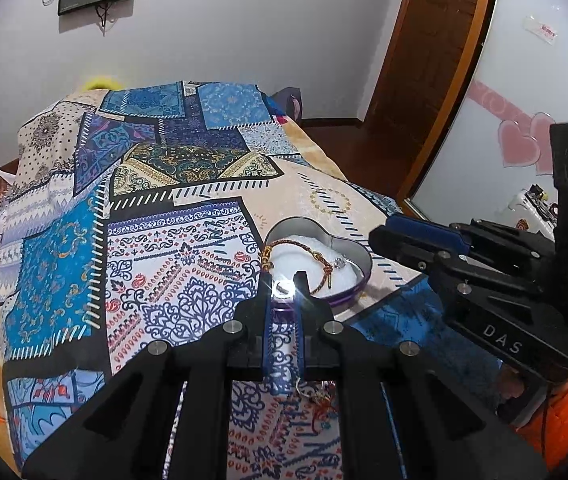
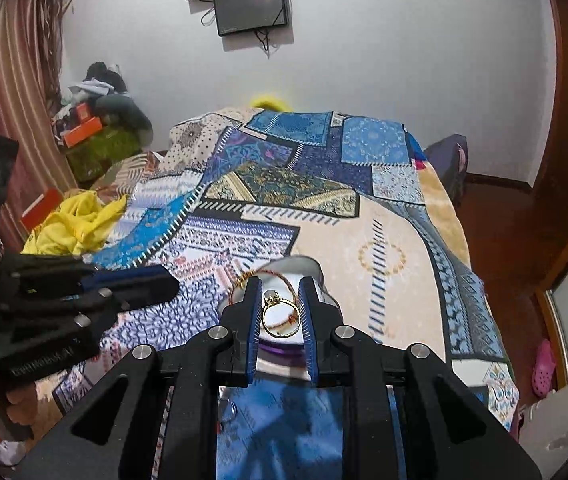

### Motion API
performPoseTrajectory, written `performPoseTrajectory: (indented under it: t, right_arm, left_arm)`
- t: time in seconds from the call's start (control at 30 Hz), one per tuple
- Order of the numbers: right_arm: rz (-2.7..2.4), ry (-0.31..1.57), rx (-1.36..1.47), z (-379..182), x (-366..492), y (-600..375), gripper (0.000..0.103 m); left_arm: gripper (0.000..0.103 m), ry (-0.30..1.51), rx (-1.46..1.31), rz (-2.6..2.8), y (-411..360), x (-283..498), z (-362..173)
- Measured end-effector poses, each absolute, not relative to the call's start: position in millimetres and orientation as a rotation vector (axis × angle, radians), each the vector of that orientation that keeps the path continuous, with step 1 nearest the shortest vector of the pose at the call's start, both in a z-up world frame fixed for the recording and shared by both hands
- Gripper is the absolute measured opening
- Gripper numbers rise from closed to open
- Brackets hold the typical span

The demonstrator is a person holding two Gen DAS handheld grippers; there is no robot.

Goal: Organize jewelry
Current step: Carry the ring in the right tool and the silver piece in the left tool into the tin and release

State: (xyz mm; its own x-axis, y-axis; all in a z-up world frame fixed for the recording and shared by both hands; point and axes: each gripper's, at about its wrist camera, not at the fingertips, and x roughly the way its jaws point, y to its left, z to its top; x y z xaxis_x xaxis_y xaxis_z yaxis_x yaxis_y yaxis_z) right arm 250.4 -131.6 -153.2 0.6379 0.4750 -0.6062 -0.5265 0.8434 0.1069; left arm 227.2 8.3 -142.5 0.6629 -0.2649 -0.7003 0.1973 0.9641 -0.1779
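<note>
The right gripper pinches a gold ring between its 2 blue pads, the band standing nearly face-on to the lens with its pale stone at the upper left of the hoop. Directly behind and below the ring, in the lower middle of the right wrist view, lies the heart-shaped tin — so the ring's target sits straight ahead along the fingers and only a little beneath them. That is the relation the coming move turns on: the drop calls for lowering forward along the gripper's own line, not a sideways shift. In the left wrist view the tin shows its white lining, with a braided cord bracelet already looped inside; the right gripper enters from the right edge, its tips just beside the tin's right lobe. The left gripper has its jaws pressed nearly together on a small bright item at the tips, washed out by glare, so I cannot tell exactly what it is; it hangs over the near rim of the tin. Both tools are close to the tin, the left above its near edge, the right at its right side. The tin rests on a patchwork bedspread, near the bed's right edge — judged from this, the ring goes in next.
</note>
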Motion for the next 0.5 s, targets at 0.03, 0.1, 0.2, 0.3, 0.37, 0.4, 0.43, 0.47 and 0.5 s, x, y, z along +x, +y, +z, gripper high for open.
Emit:
performPoseTrajectory:
  t: [0.03, 0.1, 0.2, 0.3, 0.37, 0.4, 0.43, 0.47, 0.5]
  right_arm:
    - [0.575, 0.666, -0.081, -152.5, 252.0, -130.9, 0.017]
    - [0.578, 0.665, -0.077, -152.2, 257.1, -129.3, 0.017]
    - [0.579, 0.668, -0.071, -152.5, 265.0, -127.8, 0.017]
    - [0.590, 0.684, -0.063, -155.0, 270.9, -128.1, 0.017]
    - [0.599, 0.702, -0.059, -159.1, 275.8, -127.1, 0.017]
    - [0.605, 0.715, -0.061, -162.2, 278.4, -125.8, 0.017]
    - [0.611, 0.724, -0.061, -164.2, 279.6, -125.9, 0.017]
    - [0.617, 0.733, -0.060, -166.5, 281.4, -125.7, 0.017]
    - [0.620, 0.745, -0.058, -169.5, 283.2, -124.9, 0.017]
  left_arm:
    - [0.008, 0.806, -0.090, -0.261, 8.0, 229.2, -143.1]
    - [0.008, 0.808, -0.092, -0.258, 7.5, 234.0, -144.5]
    - [0.008, 0.810, -0.096, -0.257, 6.5, 241.3, -146.8]
    - [0.008, 0.813, -0.095, -0.257, 5.1, 248.5, -149.2]
    - [0.008, 0.818, -0.096, -0.258, 3.7, 253.5, -151.6]
    - [0.008, 0.823, -0.099, -0.259, 3.5, 256.6, -153.8]
    - [0.008, 0.828, -0.102, -0.261, 3.0, 259.6, -156.2]
    - [0.008, 0.833, -0.103, -0.261, 2.6, 262.1, -158.2]
    - [0.008, 0.841, -0.106, -0.261, 2.1, 265.1, -161.1]
